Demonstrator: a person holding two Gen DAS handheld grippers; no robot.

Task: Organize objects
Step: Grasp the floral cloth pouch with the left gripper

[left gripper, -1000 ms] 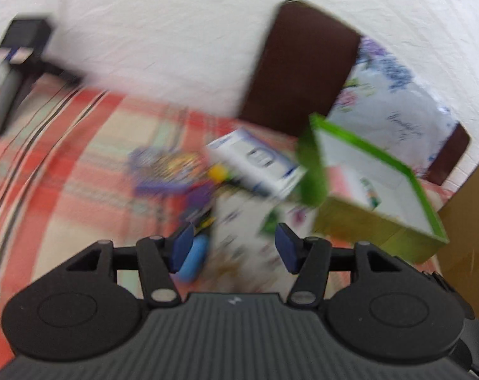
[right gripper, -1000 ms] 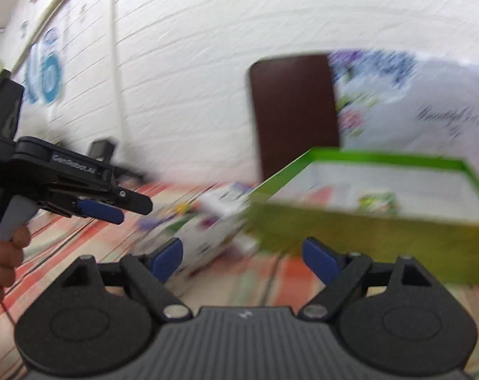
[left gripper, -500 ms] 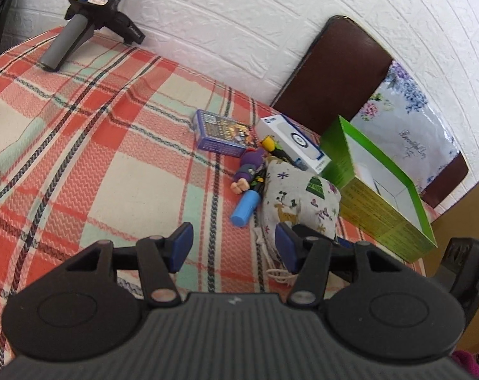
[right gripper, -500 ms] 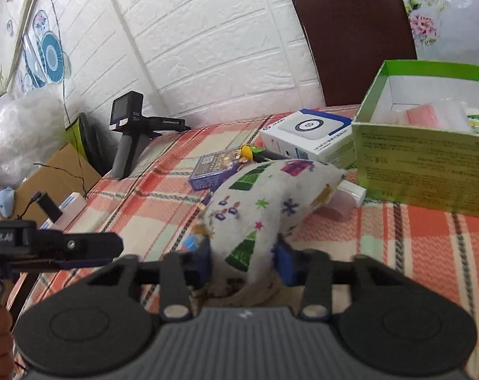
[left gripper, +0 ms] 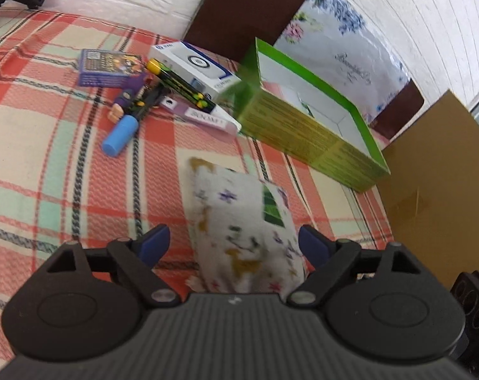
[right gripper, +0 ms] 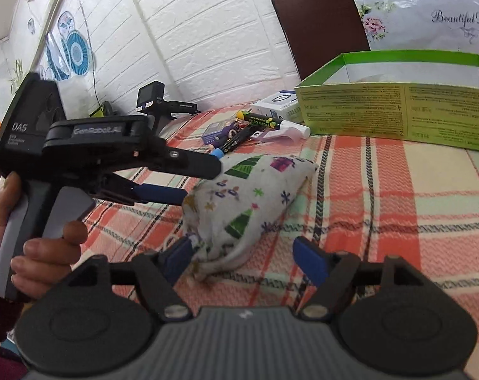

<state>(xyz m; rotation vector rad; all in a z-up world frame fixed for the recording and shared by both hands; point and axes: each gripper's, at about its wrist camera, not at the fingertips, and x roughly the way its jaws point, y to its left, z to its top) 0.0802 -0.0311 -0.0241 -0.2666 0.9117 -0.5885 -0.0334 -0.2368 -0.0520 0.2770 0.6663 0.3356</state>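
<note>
A white cloth pouch with Christmas prints [left gripper: 244, 231] lies on the plaid tablecloth [left gripper: 49, 164]; it also shows in the right wrist view [right gripper: 248, 196]. My left gripper [left gripper: 234, 247] is open with its fingers either side of the pouch. My right gripper [right gripper: 244, 258] is open, the pouch's near end between its fingers and touching the left one. The left gripper [right gripper: 163, 177] shows in the right wrist view beside the pouch. An open green box [left gripper: 305, 133] stands beyond, also in the right wrist view [right gripper: 394, 110].
Beyond the pouch lie a blue cylinder [left gripper: 119, 136], a purple figure [left gripper: 125, 103], a yellow-capped marker [left gripper: 179, 84], a purple card box [left gripper: 104, 67], a white-blue box [left gripper: 195, 66] and a white tube [left gripper: 207, 118]. A brown board [left gripper: 442, 190] stands at right. A chair [right gripper: 318, 22] stands behind.
The right gripper has let go of the pouch and opened. The pouch now lies flat away from the pile. The left gripper has opened wider and moved around the pouch.
</note>
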